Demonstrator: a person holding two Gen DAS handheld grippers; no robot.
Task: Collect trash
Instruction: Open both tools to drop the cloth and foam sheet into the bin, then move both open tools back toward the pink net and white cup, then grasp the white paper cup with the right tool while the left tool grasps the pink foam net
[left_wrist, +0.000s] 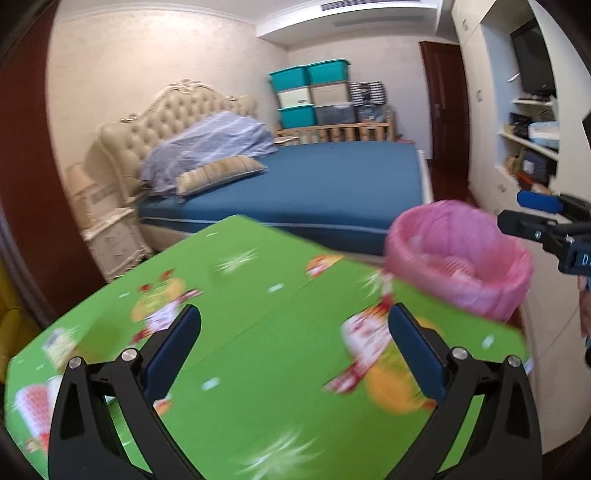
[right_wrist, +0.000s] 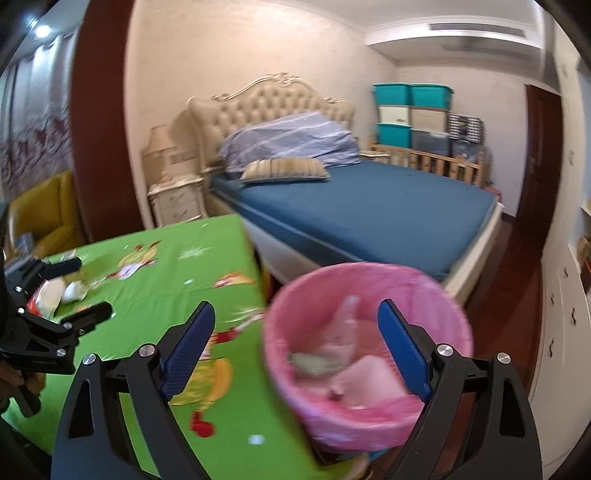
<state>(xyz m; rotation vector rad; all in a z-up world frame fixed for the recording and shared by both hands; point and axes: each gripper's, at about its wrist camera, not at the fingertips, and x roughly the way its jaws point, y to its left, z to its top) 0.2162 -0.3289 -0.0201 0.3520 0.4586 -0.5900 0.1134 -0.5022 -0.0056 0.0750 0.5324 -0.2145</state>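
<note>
A bin lined with a pink bag (left_wrist: 458, 258) (right_wrist: 369, 369) stands just off the right edge of the green cartoon-print table (left_wrist: 258, 332) (right_wrist: 166, 266). Inside it lie a crumpled grey-green scrap (right_wrist: 314, 363) and pale folds of the bag. My right gripper (right_wrist: 295, 308) (left_wrist: 524, 212) is open over the bin's near rim with nothing between its fingers. My left gripper (left_wrist: 295, 314) (right_wrist: 90, 286) is open above the table, empty. In the right wrist view, crumpled white paper trash (right_wrist: 70, 291) lies on the table close to the left gripper's fingers.
A bed with a blue sheet (left_wrist: 314, 184) stands behind the table and bin. A cream nightstand (right_wrist: 177, 199) and a yellow chair (right_wrist: 48, 214) are at the left. White shelving (left_wrist: 524, 147) lines the right wall. Dark wooden floor (right_wrist: 517, 266) shows beside the bin.
</note>
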